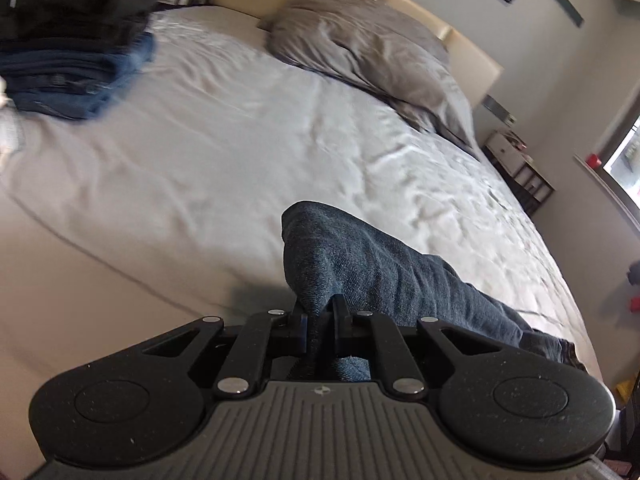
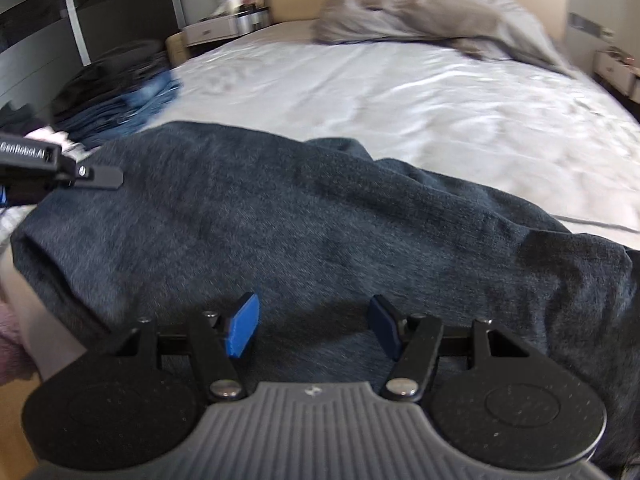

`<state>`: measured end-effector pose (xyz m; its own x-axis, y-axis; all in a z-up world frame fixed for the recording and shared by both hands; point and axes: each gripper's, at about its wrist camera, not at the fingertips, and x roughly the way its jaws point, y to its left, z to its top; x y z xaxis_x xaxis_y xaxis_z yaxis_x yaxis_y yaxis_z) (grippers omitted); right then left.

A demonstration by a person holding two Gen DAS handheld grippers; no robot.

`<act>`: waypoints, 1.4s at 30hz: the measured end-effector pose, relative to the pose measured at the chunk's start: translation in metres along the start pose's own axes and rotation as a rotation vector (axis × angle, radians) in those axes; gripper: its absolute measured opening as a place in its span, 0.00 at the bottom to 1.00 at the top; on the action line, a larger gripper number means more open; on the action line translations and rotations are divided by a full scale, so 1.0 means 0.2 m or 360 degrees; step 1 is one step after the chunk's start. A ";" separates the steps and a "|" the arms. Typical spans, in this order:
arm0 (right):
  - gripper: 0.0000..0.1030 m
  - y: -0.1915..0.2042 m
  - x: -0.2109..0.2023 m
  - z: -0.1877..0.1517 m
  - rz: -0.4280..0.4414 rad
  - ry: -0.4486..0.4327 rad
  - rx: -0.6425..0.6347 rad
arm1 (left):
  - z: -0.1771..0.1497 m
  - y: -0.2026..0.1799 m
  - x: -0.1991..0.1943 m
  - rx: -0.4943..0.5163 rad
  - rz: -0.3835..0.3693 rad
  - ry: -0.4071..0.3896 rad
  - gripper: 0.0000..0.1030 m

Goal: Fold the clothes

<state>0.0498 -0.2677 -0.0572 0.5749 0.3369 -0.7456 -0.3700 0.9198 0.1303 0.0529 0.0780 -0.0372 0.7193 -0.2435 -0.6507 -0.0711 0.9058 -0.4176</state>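
While the left gripper (image 1: 320, 320) is clenched on a fold of the dark blue-grey garment (image 2: 304, 216), its jaws nearly together with the cloth bunched between them and running off toward the lower right of the left wrist view, the right gripper (image 2: 314, 326) hangs released above the same garment, blue pads (image 2: 242, 330) apart and nothing between them. That garment sprawls across the middle of the right wrist view on the near part of the bed (image 1: 224, 128), rumpled and not yet squared up (the left tool's finger shows at the left edge, at the cloth's upper left corner). Farther out, a stack of folded clothes (image 1: 76, 64), dark pieces over blue denim, sits in the upper left of the left wrist view, and a grey pillow (image 1: 360, 48) lies by the headboard. Judging from this, several items are done and this one is only just being started, with its folds all left to make.
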 end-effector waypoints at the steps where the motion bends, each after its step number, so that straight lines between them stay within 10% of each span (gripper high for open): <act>1: 0.62 0.04 0.02 0.01 0.0029 0.0011 -0.0029 | 0.02 0.05 -0.04 -0.0012 0.0032 -0.0015 0.09; 9: 0.45 0.30 0.03 0.05 0.0170 -0.0013 -0.0279 | 0.08 0.37 -0.31 -0.0088 0.0191 -0.0103 0.09; 21: 0.39 0.32 0.17 0.23 0.0120 -0.0108 -0.0353 | 0.12 0.34 -0.40 -0.0124 -0.0104 -0.0155 0.09; 32: 0.10 0.31 0.59 0.37 0.0055 0.0131 -0.0162 | 0.14 0.23 -0.32 -0.0047 -0.0284 -0.0121 0.08; 42: 0.13 0.30 0.52 0.34 0.0066 0.0181 -0.0165 | 0.16 0.15 -0.32 -0.0051 -0.0352 -0.0117 0.09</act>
<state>0.1367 -0.1633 -0.0824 0.4733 0.3440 -0.8110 -0.4684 0.8779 0.0991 0.0265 0.1319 0.0111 0.7682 -0.4077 -0.4937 0.0724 0.8215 -0.5656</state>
